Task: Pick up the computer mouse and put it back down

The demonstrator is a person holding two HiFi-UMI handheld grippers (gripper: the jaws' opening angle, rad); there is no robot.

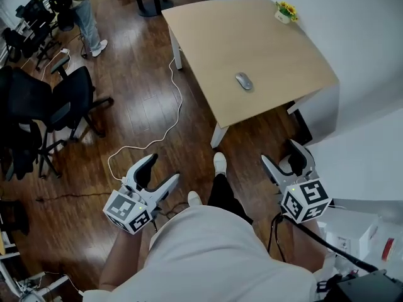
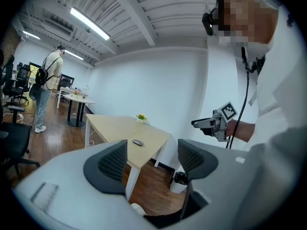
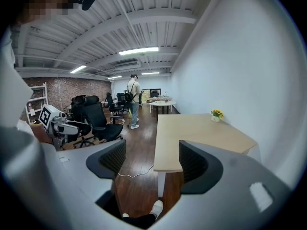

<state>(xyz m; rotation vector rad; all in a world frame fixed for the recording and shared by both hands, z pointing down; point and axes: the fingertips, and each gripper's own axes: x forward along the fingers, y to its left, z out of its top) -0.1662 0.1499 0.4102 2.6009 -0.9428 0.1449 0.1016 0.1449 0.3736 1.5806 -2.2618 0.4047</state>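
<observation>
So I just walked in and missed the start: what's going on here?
A person stands short of the table, holding a gripper in each hand. The left gripper and right gripper are both open and empty. The computer mouse lies untouched on the table, with a small flower pot at its far corner.

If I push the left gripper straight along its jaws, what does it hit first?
Probably the near edge of the table, just below the mouse. The left gripper, open and empty, aims there. Depth is unclear from these views.
</observation>
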